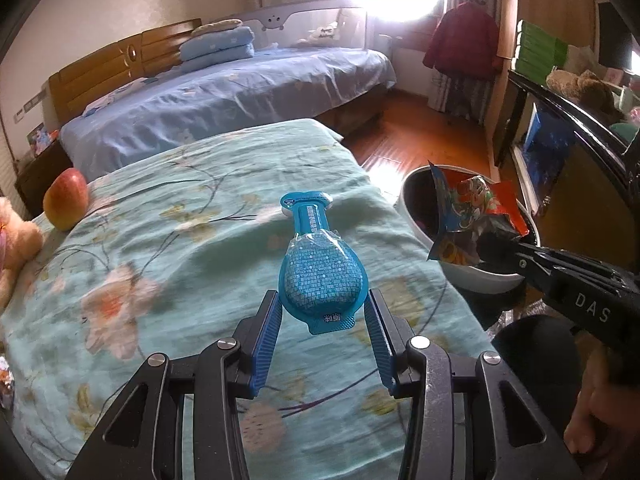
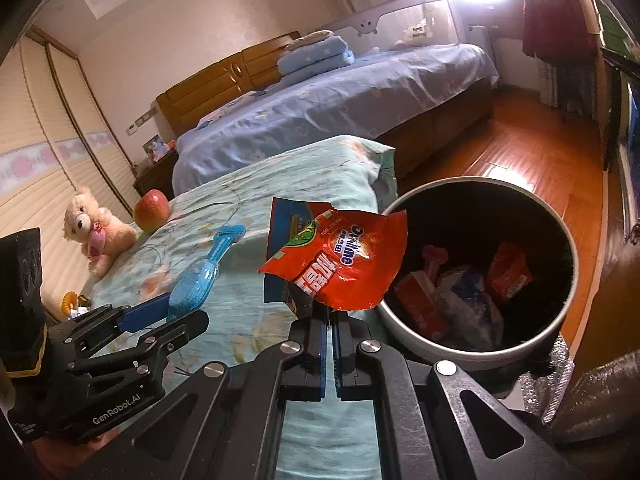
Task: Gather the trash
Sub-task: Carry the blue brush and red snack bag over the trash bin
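A blue bottle-shaped snack packet (image 1: 318, 272) lies on the floral green bedspread (image 1: 160, 240). My left gripper (image 1: 322, 312) is open, its blue pads on either side of the packet's wide end; it also shows in the right wrist view (image 2: 176, 312) beside the packet (image 2: 200, 276). My right gripper (image 2: 330, 316) is shut on a crumpled red Ovaltine wrapper (image 2: 340, 260) and holds it just left of the bin's rim. In the left wrist view the right gripper (image 1: 492, 248) holds the wrapper (image 1: 468, 216) over the white bin (image 1: 416, 188). The bin (image 2: 404, 332) holds several wrappers.
A red-yellow apple (image 1: 66, 200) and a teddy bear (image 2: 96, 232) sit at the far left of the bedspread. A second bed with blue sheets (image 1: 224, 92) stands behind. Wooden floor (image 2: 520, 152) lies right of the beds, with a dark shelf unit (image 1: 560, 112) by the bin.
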`<state>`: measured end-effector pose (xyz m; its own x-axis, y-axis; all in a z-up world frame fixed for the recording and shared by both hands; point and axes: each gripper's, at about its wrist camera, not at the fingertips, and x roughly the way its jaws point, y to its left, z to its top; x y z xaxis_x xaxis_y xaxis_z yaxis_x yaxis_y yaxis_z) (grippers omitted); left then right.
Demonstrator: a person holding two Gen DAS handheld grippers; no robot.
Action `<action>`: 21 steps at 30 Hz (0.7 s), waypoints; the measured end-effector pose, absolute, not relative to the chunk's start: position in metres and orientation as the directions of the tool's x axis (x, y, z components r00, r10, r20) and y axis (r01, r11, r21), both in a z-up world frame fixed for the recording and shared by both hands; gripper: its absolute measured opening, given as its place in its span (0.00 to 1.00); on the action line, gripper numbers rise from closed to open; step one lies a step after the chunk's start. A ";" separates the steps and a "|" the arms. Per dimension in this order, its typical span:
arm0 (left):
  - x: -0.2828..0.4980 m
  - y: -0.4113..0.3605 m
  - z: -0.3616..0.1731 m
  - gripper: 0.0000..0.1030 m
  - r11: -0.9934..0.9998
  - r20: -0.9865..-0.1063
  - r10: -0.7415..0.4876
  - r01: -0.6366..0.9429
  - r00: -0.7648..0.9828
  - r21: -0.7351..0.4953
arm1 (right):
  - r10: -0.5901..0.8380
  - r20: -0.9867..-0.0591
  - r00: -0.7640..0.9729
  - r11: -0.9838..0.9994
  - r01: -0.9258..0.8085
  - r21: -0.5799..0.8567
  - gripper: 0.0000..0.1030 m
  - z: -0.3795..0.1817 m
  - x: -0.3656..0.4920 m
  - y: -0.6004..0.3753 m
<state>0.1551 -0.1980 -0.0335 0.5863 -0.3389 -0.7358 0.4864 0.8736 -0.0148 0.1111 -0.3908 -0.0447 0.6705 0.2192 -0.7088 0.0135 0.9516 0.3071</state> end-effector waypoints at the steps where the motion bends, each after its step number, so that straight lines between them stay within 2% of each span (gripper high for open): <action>1: 0.156 -0.200 -0.034 0.40 0.871 -0.737 -0.341 0.490 0.584 -0.015 | 0.214 -0.710 0.671 0.952 0.019 0.306 0.02 -0.045 0.110 -0.394; 21: 0.176 -0.245 -0.035 0.40 0.833 -0.737 -0.379 0.554 0.560 -0.008 | 0.134 -0.723 0.678 0.952 0.114 0.283 0.02 -0.048 0.112 -0.437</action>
<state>0.1759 -0.2451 -0.0347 0.5597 -0.3788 -0.7370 0.5536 0.8327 -0.0076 0.1118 -0.4368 -0.0477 0.6780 0.1336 -0.7228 0.1139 0.9524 0.2829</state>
